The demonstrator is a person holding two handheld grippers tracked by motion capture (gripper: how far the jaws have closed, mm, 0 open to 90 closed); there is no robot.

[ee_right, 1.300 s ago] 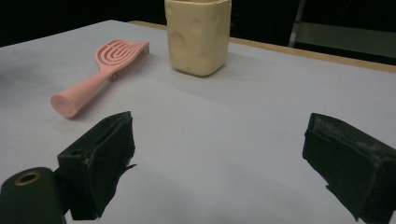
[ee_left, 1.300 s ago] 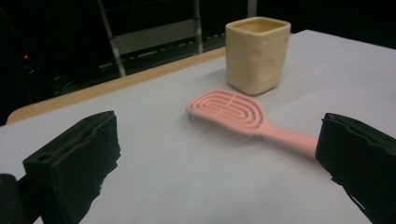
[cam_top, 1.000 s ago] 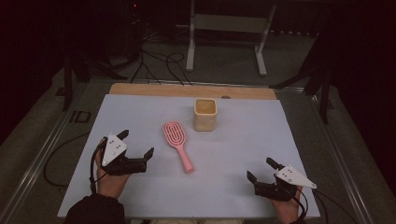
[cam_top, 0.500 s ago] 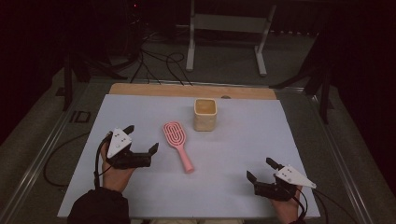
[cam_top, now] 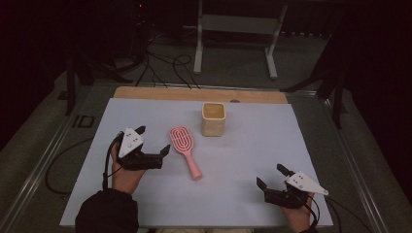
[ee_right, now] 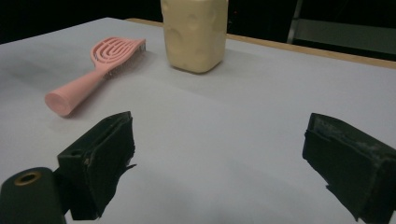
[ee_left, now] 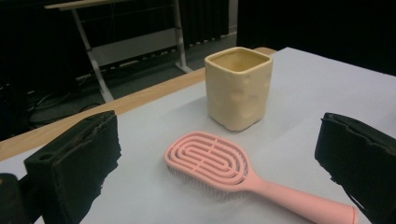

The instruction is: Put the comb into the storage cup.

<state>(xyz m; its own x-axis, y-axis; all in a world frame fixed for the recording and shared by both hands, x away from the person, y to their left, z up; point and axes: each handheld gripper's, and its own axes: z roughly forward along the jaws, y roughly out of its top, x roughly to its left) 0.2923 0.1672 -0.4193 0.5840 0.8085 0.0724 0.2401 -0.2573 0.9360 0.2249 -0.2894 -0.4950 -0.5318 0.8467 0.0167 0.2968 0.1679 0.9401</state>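
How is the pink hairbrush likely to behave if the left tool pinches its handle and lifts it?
The pink hairbrush looks like rigid moulded plastic, so it should stay stiff, not droop. Its open slotted head suggests it is light. The handle is smooth and rounded, so it may slip or twist between the jaws of the open left tool, the wider head swinging down.

This looks like a lab. Black cables lie on the dark floor. A metal stand sits behind the white surface.

we count one pink hairbrush, one cream square cup, one white table mat under them, and two grippers, the left gripper and the right gripper
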